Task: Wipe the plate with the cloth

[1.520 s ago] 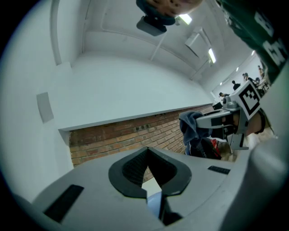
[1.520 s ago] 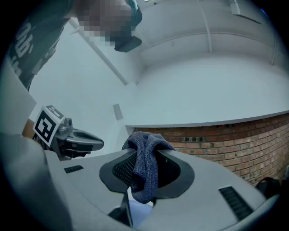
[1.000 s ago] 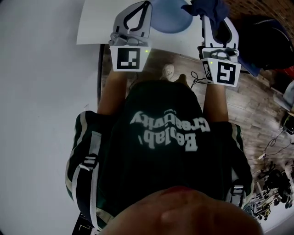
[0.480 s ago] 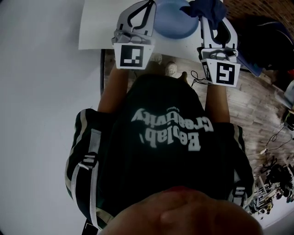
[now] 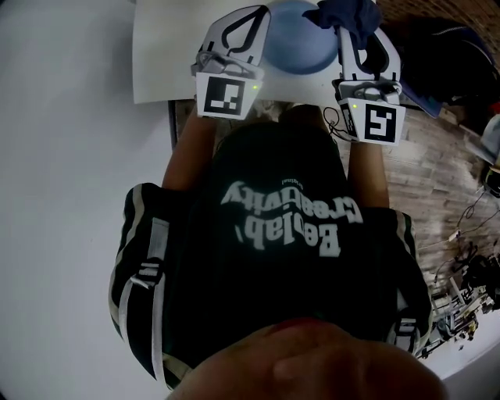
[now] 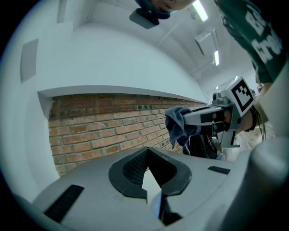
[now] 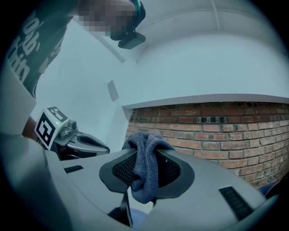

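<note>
A pale blue plate (image 5: 301, 47) is over the white table (image 5: 164, 62), at the top of the head view. My left gripper (image 5: 260, 12) meets its left rim. In the left gripper view the jaws (image 6: 147, 153) are shut, with a pale blue sliver of the plate (image 6: 156, 208) between them. My right gripper (image 5: 351, 25) is shut on a dark blue cloth (image 5: 351, 14) at the plate's right side. The cloth (image 7: 144, 171) hangs bunched between its jaws (image 7: 146, 155). Both grippers point level towards a brick wall.
The brick wall (image 7: 216, 126) stands ahead under a white ledge. A dark bag (image 5: 445, 62) lies on the wooden floor to the right. Cables and small clutter (image 5: 469, 273) are at the lower right. The person's torso fills the middle of the head view.
Both grippers have moved together further over the white table, with the plate and the cloth. The shoes seen on the floor earlier are now hidden.
</note>
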`<state>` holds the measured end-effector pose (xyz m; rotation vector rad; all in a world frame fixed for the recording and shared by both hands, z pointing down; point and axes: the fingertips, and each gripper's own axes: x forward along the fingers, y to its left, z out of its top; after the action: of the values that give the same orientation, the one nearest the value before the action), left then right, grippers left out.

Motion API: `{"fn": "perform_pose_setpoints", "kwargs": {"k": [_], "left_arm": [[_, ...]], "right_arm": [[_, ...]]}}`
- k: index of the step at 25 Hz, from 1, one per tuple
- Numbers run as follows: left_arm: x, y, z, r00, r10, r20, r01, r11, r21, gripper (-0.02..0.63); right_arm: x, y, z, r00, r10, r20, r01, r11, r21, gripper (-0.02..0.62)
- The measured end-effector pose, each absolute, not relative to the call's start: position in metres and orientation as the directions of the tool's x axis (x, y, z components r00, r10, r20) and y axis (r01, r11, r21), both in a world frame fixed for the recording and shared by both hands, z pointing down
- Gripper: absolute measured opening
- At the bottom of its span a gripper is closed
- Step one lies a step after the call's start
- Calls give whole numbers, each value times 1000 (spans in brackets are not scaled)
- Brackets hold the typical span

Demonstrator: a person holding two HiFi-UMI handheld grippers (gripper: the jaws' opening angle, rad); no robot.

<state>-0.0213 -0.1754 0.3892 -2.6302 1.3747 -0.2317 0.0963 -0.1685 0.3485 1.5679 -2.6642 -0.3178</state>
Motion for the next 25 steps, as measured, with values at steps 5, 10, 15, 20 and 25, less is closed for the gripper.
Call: {"fn": "perform_pose_setpoints", "kwargs": {"k": [5,10,15,20,25], "left_arm": [[-25,-177,421,554,-810,195,-812,-577,-87,2],[-33,-168,466,510,-794,331,-854,-514,84,2],[-40,-159,507,489,-754,439,-872,-406,274,3],[-34,-150,559,505,-681,530,-854,-306,420,74],[-43,-132,604,523,-600,605,-805,-113,583,94]], "right_arm": [[92,-171,358,-515,-856,-38,-845,500,191,81],[85,-171,371,-562,-827,18,-813,556,173,81],[80,-172,375,-604,-796,43,-782,602,162,81],[81,-176,389,-630,-774,65,-762,632,142,81],[78,-174,387,-643,-762,78,-751,648,131,81]]}}
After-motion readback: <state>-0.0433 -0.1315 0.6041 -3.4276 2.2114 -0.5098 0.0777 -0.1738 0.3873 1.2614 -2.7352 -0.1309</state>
